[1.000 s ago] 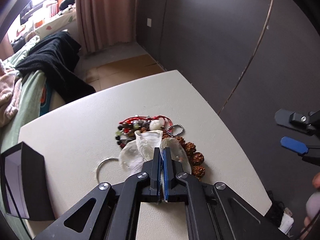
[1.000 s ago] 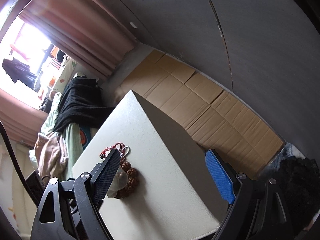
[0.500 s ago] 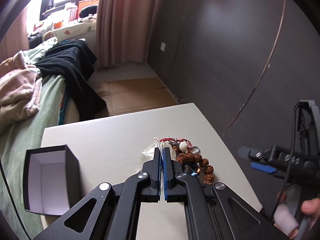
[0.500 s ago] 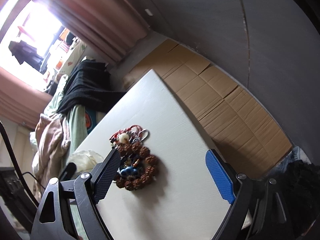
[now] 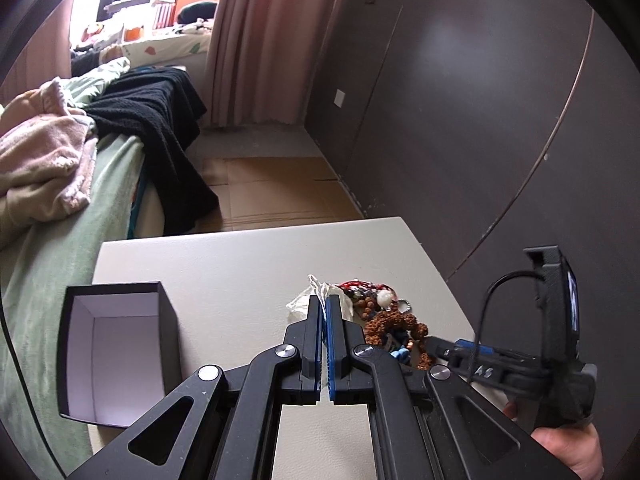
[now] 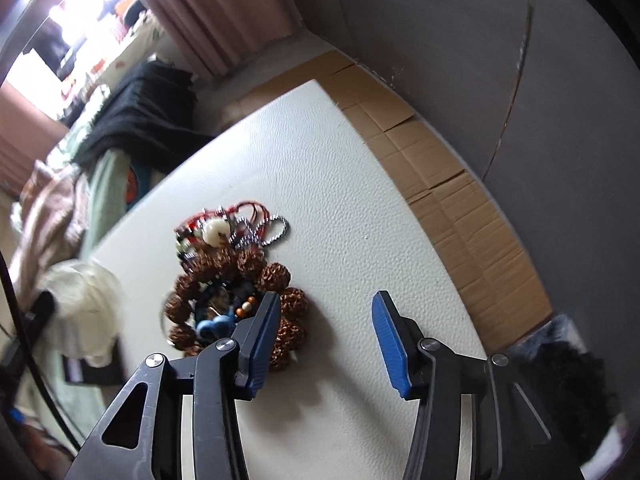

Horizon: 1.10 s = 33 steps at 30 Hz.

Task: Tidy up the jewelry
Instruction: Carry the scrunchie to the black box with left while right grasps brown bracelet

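Note:
A pile of jewelry [image 5: 386,320] lies on the white table [image 5: 224,268]: brown bead bracelet [image 6: 280,280], red cords, a chain and blue beads. My left gripper [image 5: 324,304] is shut on a clear plastic bag [image 5: 306,300] and holds it above the table, left of the pile. The bag shows blurred in the right wrist view [image 6: 84,296]. My right gripper [image 6: 324,312] is open and empty, its left finger [image 6: 266,320] close over the brown bracelet. An open black box [image 5: 116,352] with a white inside stands at the table's left.
A bed with green sheets, a pink blanket [image 5: 44,152] and a black blanket [image 5: 160,120] lies left of the table. Dark wall panels [image 5: 460,120] stand to the right. Cardboard [image 6: 452,184] covers the floor beyond the table.
My left gripper has lifted the plastic bag up off the jewelry pile and back. My right gripper has moved down and in over the pile.

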Tool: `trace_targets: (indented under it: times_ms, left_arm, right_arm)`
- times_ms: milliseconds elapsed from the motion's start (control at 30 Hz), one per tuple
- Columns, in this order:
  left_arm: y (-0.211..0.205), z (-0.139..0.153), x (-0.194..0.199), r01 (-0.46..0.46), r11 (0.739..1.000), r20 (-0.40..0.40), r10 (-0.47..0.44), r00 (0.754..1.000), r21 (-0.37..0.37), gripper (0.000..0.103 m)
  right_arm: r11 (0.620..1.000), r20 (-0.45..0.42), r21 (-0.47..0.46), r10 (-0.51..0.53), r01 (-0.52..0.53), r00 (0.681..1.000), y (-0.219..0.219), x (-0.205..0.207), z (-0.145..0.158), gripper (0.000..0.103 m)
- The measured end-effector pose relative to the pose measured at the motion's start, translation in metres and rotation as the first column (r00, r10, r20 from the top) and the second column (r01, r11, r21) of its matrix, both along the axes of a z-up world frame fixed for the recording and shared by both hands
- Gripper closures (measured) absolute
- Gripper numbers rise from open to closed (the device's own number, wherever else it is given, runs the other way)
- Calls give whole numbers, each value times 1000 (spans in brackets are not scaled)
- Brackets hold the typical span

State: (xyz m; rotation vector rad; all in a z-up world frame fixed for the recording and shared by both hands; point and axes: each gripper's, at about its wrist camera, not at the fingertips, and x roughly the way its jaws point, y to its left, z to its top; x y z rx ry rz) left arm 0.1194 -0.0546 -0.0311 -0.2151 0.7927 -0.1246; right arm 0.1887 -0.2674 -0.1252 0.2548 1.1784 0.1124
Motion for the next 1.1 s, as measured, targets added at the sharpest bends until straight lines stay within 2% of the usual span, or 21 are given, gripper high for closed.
trace_targets:
  times_ms: [67,100,167,200,300,467,633,1100]
  left_arm:
    - [3,-1,-1,-11,1000,-4,11,1000,-6,102]
    - [5,-1,-1,-18,1000,-7,18,1000,-8,102]
    - [8,-2,-3,-30,999,-15,30,999,-11,102]
    - [8,-3,-3,-33,999,-18,33,999,-12,102]
    - [9,-2,-8,-37,999,-20,37,999,-9,102]
    - [10,5,-18,-39,999,-2,39,999,1,102]
    - [13,11,-28,-50,999,14,50,999,4,102]
    - [51,25,-46,-142,990,46,143,989,-27,102]
  right_arm:
    - [999,-5,-37,29,-30,1000,9,1,-1,58]
    - [998,-11,-48,44,-44,999,14,2,-2,66]
    - [998,-23,-42,55,-56,998,19,4,-5,75]
    - [997,-22,-35,62,-63,998,21,4,-5,83]
    - [996,-11,-41,73,-73,997,27,3,-1,83]
    - [994,53,63,87,-90,995,15,-10,19,83]
    - [987,107,121,90,-103,990,7,-27,39,83]
    - [952,194,280,66,-120,979,4,-44,62,83]
